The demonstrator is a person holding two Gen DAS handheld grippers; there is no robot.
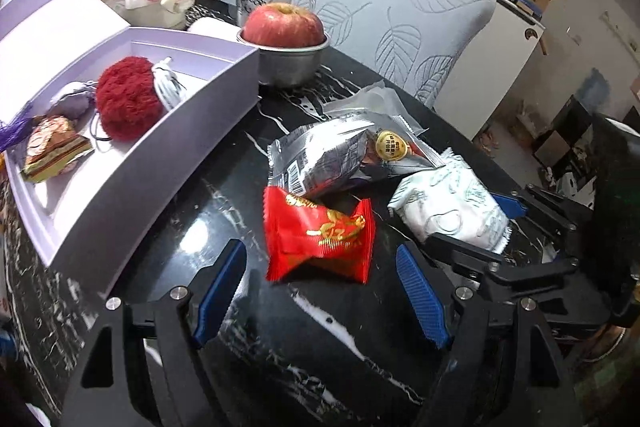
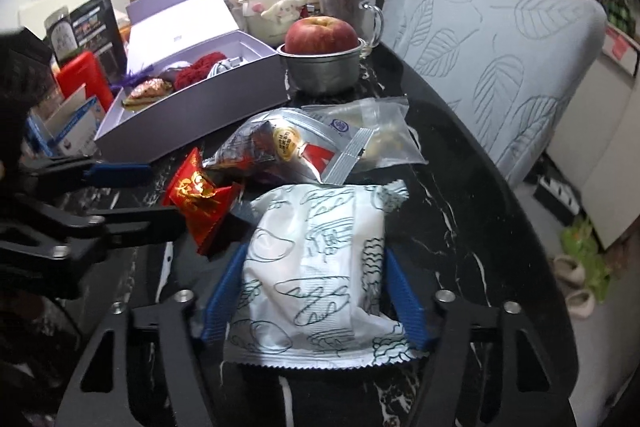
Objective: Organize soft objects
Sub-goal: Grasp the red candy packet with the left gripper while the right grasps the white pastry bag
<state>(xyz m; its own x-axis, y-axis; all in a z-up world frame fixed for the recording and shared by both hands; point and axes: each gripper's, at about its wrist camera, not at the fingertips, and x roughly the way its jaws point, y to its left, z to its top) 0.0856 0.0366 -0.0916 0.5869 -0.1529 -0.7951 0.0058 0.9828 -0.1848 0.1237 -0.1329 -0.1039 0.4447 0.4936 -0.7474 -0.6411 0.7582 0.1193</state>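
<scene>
- Left wrist view: the left tool (image 1: pixel 320 291) hung released just short of the red packet (image 1: pixel 320 239), pads not touching it. The purple box (image 1: pixel 168 143) already held a red pompom (image 1: pixel 126 103) and 2 small pouches.
- Right wrist view: the right tool (image 2: pixel 316 291) looked clenched on the white packet (image 2: pixel 316 267), which lay on the black surface (image 2: pixel 460 227). By my estimate, 4 packets remained unboxed, so the work was partway.

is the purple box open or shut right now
Open. The purple box has its lid flipped up behind it, and the red pompom lies uncovered inside.
</scene>
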